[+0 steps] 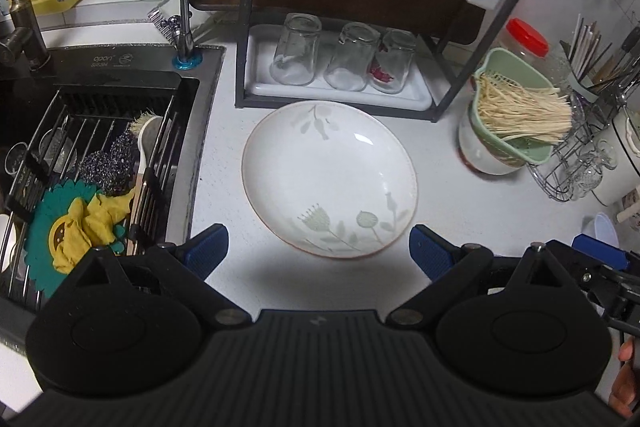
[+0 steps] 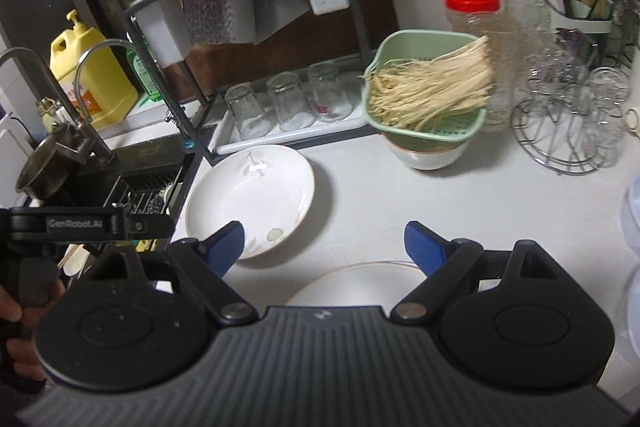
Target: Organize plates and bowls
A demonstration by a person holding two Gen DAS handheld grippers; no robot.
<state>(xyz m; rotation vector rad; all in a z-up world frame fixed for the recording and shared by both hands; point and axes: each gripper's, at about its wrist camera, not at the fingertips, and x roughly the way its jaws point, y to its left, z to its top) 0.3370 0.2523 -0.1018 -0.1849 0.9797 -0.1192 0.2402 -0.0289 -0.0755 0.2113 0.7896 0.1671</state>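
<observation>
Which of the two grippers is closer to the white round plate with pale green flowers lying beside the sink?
Left. The left gripper hangs open right at the flowered plate's near rim. The right gripper sits off to the plate's right, over a second white dish.

Left gripper [image 1: 319, 247] is angling downward, jaws standing wide apart — nothing between the blue pads [image 1: 210, 247]. Right gripper [image 2: 324, 247] is tilting down likewise, jaws spread wide, empty. A hand [image 2: 18, 327] is wrapping the left gripper's handle — seen at the right wrist view's left edge.
</observation>
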